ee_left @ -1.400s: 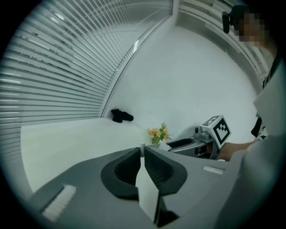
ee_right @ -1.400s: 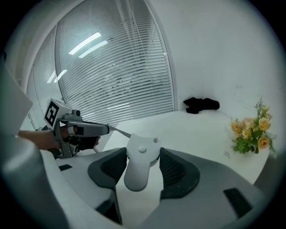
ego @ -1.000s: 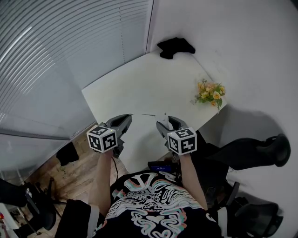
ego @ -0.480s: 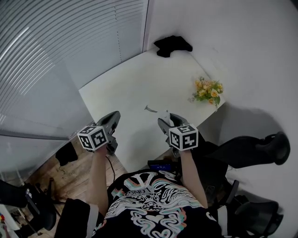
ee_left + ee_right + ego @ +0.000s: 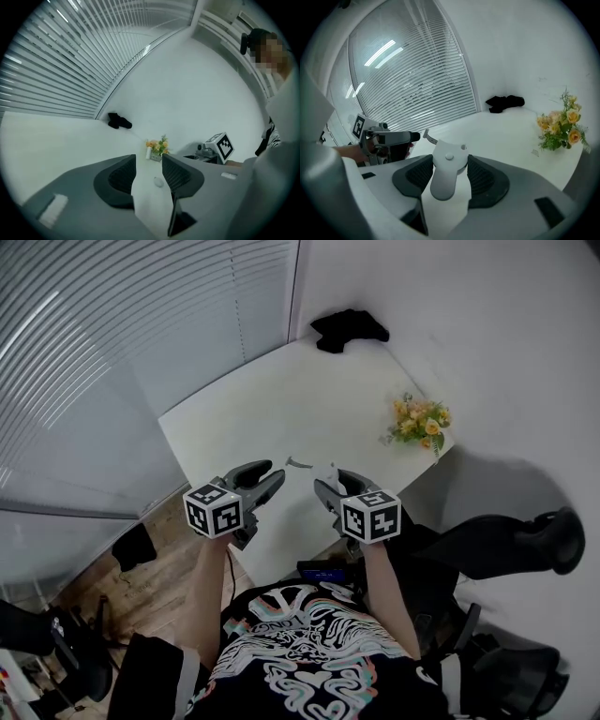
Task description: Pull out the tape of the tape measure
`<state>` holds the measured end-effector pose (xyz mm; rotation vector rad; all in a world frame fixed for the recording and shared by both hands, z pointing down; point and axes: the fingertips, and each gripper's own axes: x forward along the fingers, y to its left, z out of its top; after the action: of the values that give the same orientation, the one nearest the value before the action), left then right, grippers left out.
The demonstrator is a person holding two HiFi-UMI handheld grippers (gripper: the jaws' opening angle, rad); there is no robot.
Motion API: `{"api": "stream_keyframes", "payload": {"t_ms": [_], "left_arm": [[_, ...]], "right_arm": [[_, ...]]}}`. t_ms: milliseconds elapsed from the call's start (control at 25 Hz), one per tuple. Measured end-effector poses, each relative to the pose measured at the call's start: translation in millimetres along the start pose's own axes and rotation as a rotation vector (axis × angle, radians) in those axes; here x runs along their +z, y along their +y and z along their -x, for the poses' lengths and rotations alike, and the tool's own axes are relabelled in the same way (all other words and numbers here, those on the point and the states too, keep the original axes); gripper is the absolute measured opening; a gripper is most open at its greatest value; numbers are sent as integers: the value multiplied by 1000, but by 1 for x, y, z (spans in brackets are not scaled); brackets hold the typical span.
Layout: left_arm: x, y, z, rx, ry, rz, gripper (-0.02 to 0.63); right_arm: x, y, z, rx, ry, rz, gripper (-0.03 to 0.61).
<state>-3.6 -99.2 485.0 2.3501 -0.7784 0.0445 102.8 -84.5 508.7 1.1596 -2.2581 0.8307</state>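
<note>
White smooth tabletop (image 5: 234, 418), mostly bare, its near edge beneath both grippers. Crumpled black cloth (image 5: 349, 330) at the far corner; flowers (image 5: 419, 423) by the right edge. Right gripper (image 5: 333, 486) clamps a rounded tape measure (image 5: 447, 171), short tape (image 5: 299, 463) protruding. Left gripper (image 5: 269, 474), jaws just opened, empty, beside it.

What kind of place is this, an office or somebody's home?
Probably an office or meeting room. A plain white table fills the corner, slatted blinds run along the wall beside it, and a black office chair stands at its near end.
</note>
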Motion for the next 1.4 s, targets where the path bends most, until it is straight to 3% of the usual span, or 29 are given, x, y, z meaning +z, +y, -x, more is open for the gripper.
{"api": "stream_keyframes", "payload": {"t_ms": [400, 560, 840, 1040, 1160, 1400], "left_arm": [[6, -5, -25, -75, -96, 171, 189], [12, -7, -22, -124, -168, 272, 125], [13, -17, -23, -195, -176, 302, 84], [28, -2, -9, -121, -273, 324, 73], [33, 6, -1, -72, -292, 317, 34], [34, 17, 8, -39, -304, 331, 34]], "right_arm": [[2, 17, 1, 74, -11, -14, 233], [2, 18, 2, 89, -17, -21, 233], [2, 18, 3, 101, -17, -29, 233], [2, 14, 4, 85, -16, -53, 233], [2, 12, 5, 78, -21, -87, 233], [0, 9, 3, 68, -11, -94, 233]]}}
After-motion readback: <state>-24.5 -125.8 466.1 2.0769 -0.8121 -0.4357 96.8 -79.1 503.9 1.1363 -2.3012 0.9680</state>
